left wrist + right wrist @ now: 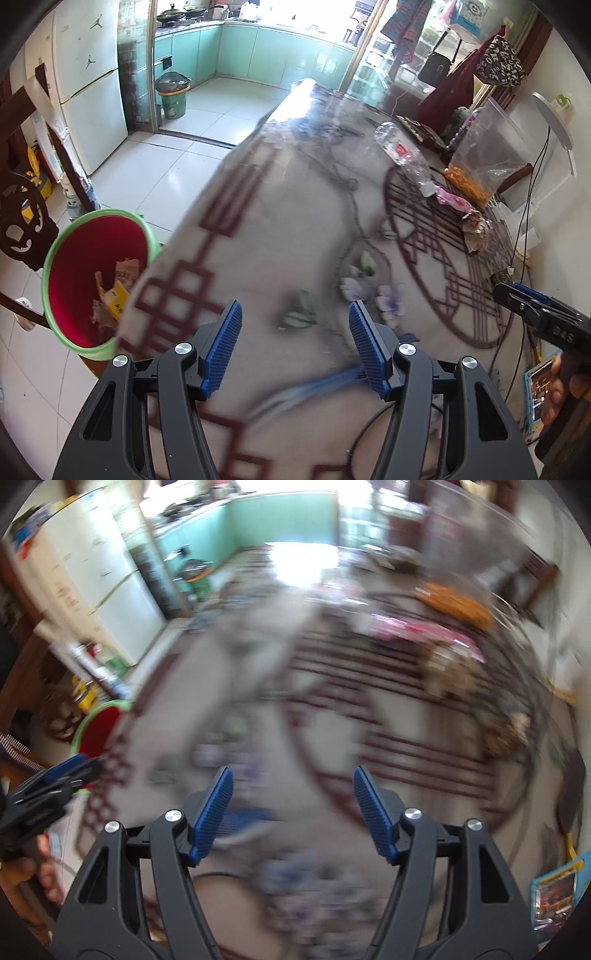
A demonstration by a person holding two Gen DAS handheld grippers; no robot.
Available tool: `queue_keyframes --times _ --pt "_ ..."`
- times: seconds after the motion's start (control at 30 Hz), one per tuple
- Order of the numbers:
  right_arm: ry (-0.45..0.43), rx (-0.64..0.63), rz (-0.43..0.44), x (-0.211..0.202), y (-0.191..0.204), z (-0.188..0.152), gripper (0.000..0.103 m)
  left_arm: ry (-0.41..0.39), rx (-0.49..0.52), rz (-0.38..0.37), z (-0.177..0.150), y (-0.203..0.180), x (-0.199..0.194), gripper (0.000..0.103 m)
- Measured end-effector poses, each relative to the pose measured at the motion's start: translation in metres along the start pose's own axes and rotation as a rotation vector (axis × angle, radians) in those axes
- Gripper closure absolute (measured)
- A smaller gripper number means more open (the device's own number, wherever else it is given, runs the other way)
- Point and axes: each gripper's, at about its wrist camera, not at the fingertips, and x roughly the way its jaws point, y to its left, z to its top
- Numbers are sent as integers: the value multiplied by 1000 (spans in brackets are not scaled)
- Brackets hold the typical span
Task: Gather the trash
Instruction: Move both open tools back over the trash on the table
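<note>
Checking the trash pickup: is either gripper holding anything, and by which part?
Nothing is held: the left gripper and the right gripper both stand open, nothing between their blue pads.

**Patterned table with scattered litter**

I am looking down on a long table under a pale cloth printed with dark red lattice lines and small flowers. Toward its far right side lie an empty clear plastic bottle on its side, a pink wrapper just beyond the bottle's cap, a crumpled brownish wrapper, and a clear bag holding orange snacks. The right wrist view is too blurred for detail.
</note>
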Motion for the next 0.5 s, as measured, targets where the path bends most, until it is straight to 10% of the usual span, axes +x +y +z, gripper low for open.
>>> queue_keyframes --times 0.27,0.5 --pt "73 -100 -139 14 -166 17 19 -3 58 -40 -6 -94 10 40" --pt "278 -500 -192 62 -203 27 19 -4 106 -109 10 -168 25 35"
